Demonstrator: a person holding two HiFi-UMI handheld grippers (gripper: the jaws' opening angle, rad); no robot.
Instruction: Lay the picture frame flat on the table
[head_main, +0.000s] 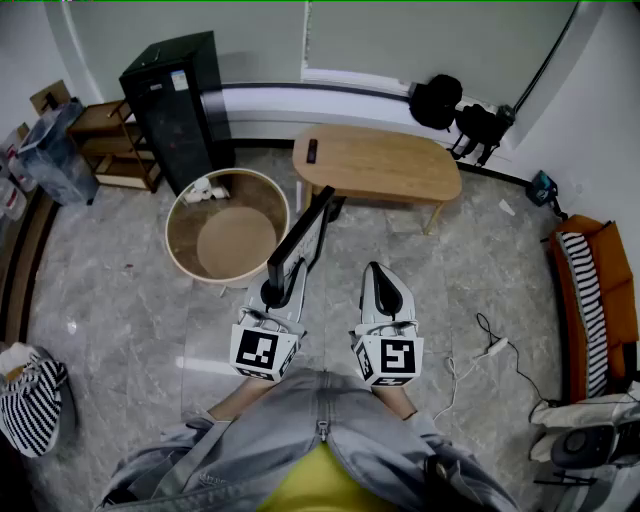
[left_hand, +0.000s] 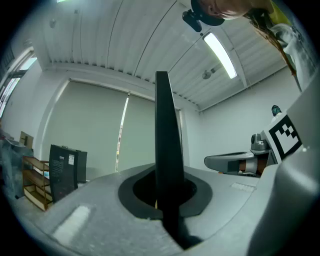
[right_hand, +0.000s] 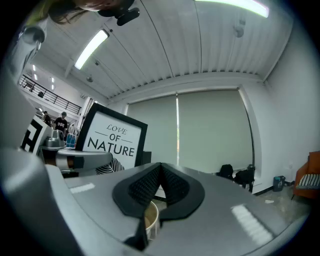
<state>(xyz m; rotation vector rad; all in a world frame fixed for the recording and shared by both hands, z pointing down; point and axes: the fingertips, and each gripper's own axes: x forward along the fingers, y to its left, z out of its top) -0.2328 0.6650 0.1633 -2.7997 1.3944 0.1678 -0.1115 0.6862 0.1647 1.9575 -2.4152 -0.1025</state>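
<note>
In the head view my left gripper (head_main: 273, 292) is shut on the bottom edge of a black picture frame (head_main: 302, 238), which stands upright and tilts away over the floor. Seen from the left gripper view, the frame (left_hand: 166, 150) is edge-on, a thin dark blade pinched between the pads of the left gripper (left_hand: 167, 202). My right gripper (head_main: 379, 270) hovers beside it, shut and empty. The right gripper view shows the frame's white face (right_hand: 112, 143) printed "LOVE OF NATURE" to the left of my right gripper's (right_hand: 159, 184) closed pads. An oval wooden table (head_main: 376, 165) stands just beyond the frame.
A round wooden-rimmed low table (head_main: 227, 236) sits on the floor to the left. A black cabinet (head_main: 176, 98) and a wooden shelf (head_main: 112, 140) stand at the back left. An orange sofa (head_main: 600, 300) lines the right side, with a white cable (head_main: 480, 355) on the floor.
</note>
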